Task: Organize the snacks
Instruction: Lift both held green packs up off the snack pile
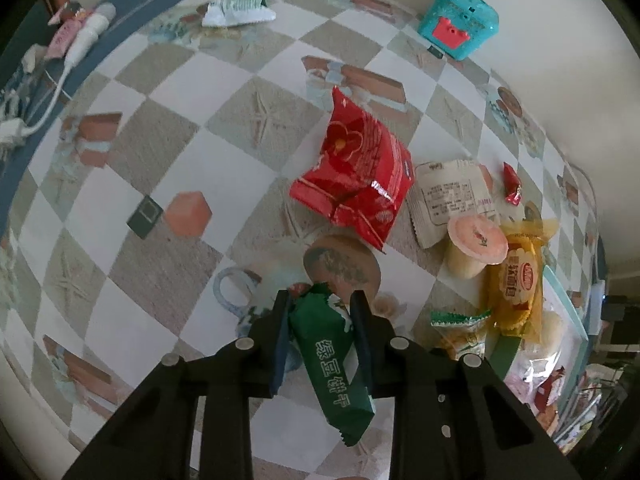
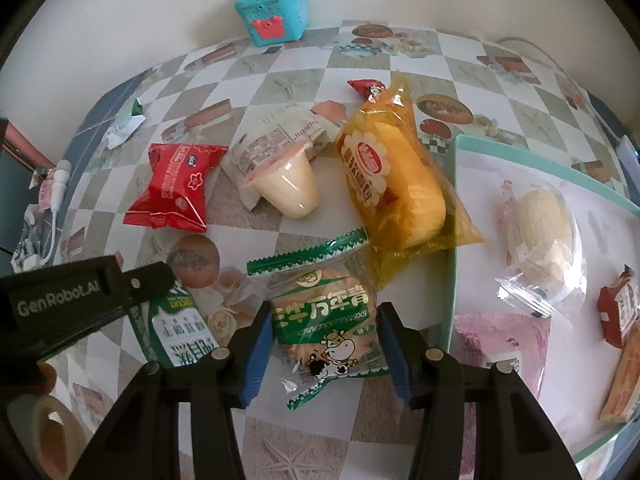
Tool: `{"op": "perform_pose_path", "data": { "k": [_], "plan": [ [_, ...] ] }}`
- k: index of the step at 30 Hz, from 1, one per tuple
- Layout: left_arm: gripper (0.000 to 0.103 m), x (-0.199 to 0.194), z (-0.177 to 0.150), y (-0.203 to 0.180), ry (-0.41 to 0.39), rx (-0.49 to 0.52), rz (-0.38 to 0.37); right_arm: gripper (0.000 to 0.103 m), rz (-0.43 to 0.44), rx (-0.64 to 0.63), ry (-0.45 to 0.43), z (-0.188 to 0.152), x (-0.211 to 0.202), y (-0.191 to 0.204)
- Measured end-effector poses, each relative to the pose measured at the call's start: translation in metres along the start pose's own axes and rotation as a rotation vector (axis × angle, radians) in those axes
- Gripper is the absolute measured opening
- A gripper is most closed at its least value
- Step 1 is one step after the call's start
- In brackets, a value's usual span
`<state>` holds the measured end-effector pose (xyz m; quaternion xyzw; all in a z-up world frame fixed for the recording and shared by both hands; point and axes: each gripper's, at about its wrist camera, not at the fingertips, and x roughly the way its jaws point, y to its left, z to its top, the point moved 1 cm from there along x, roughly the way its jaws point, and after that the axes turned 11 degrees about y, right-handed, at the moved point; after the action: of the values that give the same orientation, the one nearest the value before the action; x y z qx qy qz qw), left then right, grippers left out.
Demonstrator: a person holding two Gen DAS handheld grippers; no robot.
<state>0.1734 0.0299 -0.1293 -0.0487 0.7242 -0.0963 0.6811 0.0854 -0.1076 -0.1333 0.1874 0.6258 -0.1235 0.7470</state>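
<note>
The left gripper (image 1: 320, 312) was clamped on a dark green biscuit packet (image 1: 334, 364), held clear above the checked tablecloth (image 1: 160, 152); just beyond it lay a crumpled red packet (image 1: 354, 176), then a white wrapper (image 1: 452, 196), a jelly cup (image 1: 474, 246) on its side and a yellow cake bag (image 1: 518, 280). The right gripper (image 2: 322, 340) stood with its jaws apart on either side of a green-edged cookie pack (image 2: 326, 316) printed with a cartoon cow, lying flat on the cloth; I could not tell whether the pads touched it; the yellow cake bag (image 2: 394, 176) lay just behind, its end resting on the rim of a pale green tray (image 2: 454, 216) to the right, which held a clear-wrapped roll (image 2: 538, 220) and a pink packet (image 2: 504, 336); a teal toy box (image 2: 274, 10) sat by the wall.
</note>
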Motion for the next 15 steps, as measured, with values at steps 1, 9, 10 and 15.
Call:
{"op": "perform_pose_path", "data": {
  "k": [1,9,10,15],
  "plan": [
    [0.034,-0.002,-0.003,0.001,-0.001,0.005,0.004,0.054,0.000,0.000,0.001,0.000,0.000,0.000],
    [0.072,-0.009,-0.015,-0.007,-0.010,0.033,0.009,0.054,0.003,0.018,0.021,-0.008,0.004,-0.003],
    [0.072,-0.010,-0.017,-0.009,-0.013,0.039,0.020,0.054,0.004,0.024,0.025,-0.010,0.005,-0.004],
    [0.068,-0.003,-0.022,-0.016,-0.003,0.063,0.048,0.054,0.003,0.046,0.033,-0.016,0.004,-0.006]
  ]
}}
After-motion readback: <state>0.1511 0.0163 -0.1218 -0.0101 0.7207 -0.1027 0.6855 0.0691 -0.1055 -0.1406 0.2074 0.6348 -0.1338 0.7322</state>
